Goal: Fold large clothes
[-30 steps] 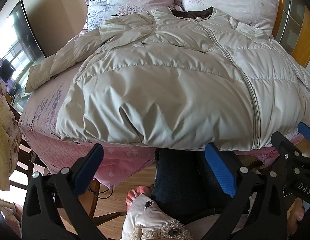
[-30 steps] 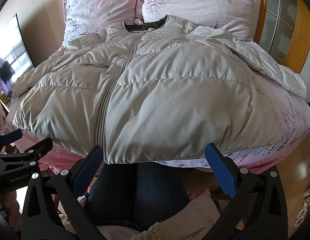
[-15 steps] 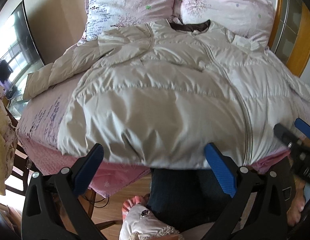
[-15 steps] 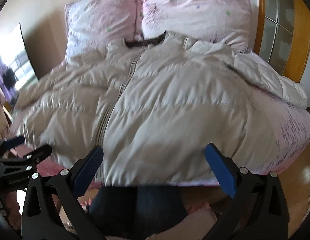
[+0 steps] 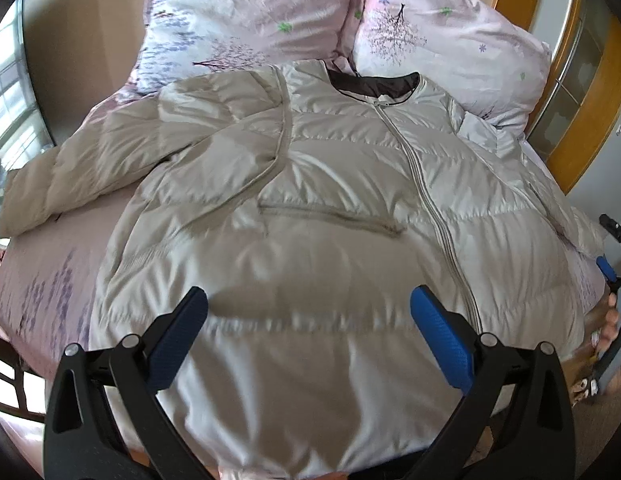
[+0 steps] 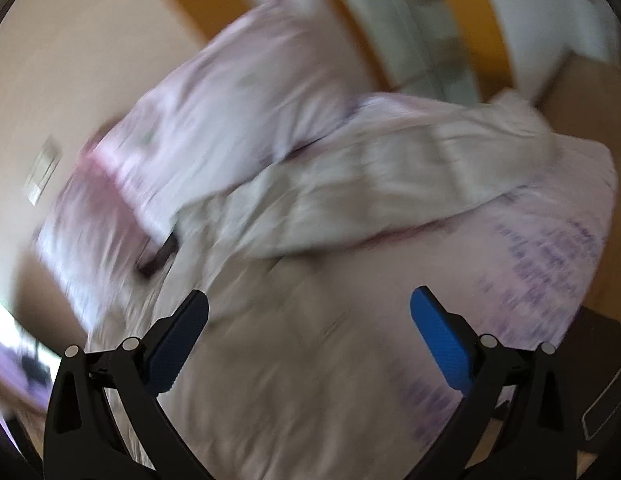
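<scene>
Left wrist view, jacket [image 5: 330,240] lengthwise, collar [image 5: 374,85] toward pillows [image 5: 450,48]

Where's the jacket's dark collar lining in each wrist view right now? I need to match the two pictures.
Left wrist: the dark collar lining sits top centre, at the jacket's neck, just below the pillows.
Right wrist: blurred; a dark patch at left of centre, below the pillow, is probably it.
Shared landmark: the pink floral pillow beside the collar.
</scene>
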{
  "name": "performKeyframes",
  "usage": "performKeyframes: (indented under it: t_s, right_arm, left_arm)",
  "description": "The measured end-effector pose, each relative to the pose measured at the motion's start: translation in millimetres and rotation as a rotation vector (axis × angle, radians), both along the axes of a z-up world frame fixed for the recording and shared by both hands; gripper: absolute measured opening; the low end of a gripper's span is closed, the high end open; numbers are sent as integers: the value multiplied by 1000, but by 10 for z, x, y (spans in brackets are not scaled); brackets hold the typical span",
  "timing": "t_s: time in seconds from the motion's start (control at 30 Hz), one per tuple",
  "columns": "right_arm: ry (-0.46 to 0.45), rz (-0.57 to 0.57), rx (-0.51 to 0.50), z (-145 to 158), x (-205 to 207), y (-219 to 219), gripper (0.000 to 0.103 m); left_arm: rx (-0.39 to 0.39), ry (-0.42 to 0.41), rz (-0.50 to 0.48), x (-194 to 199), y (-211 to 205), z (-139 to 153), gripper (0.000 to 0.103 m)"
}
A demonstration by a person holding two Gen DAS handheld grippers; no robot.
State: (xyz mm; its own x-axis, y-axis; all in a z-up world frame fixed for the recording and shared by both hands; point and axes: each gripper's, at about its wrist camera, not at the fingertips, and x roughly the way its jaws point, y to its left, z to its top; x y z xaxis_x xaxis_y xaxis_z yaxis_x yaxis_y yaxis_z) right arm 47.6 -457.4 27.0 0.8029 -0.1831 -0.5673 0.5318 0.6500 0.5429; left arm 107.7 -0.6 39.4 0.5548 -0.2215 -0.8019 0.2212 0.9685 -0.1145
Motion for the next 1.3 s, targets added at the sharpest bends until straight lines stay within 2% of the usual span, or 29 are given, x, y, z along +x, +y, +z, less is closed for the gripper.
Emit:
performKeyframes:
  t_s: [0.07, 0.13, 0.27, 0.3, 0.4, 0.47, 0.6, 0.87, 0.93, 0.97, 1.0, 1.03, 1.13, 1.3]
  right_arm:
    - [-8, -71, 66, -65, 8, -304, 101]
    - [-6, -130, 126, -138, -16, -539, 91]
    - [2, -260, 273, -398, -37, -988, 81]
    - [12, -288, 297, -454, -45, -1055, 79]
    - [9, -349, 369, -608, -64, -1212, 77]
    - [-3, -379, 394, -677, -69, -1300, 76]
    - [-27, -408, 424, -761, -77, -1460, 70]
    - [-46, -447, 429, -831, -158, -1604, 48]
    - [-45, -453, 413, -840, -139, -1632, 32]
    - [-41, -450, 396, -830, -116, -1634, 27]
    - [-32, -441, 360, -783, -64, -1631, 17]
    - [-20, -434, 317, -713, -26, -1614, 12]
    - [0, -403, 156, -366, 134, -1503, 8]
    - [-47, -275, -116, 428, 537, -1076, 7]
  left_arm:
    - [-3, 12, -25, 130, -52, -8, 101]
    - [-27, 18, -51, 231, -89, -6, 101]
    - [-163, 24, -71, 428, -66, 6, 101]
    - [-178, 24, -64, 473, -57, 9, 101]
    - [-150, 33, -72, 613, -75, 13, 101]
    - [-131, 52, -88, 701, -83, 3, 101]
    - [-168, 122, -88, 914, -38, -82, 101]
    - [-219, 115, -98, 1077, 29, -85, 101]
    - [-223, 110, -90, 1124, 62, -69, 101]
    - [-223, 104, -87, 1151, 72, -65, 101]
    - [-225, 100, -84, 1170, 86, -58, 101]
    - [-229, 96, -79, 1193, 108, -51, 101]
    - [-243, 81, -71, 1242, 168, -22, 101]
    - [-274, 26, -67, 1280, 279, 68, 101]
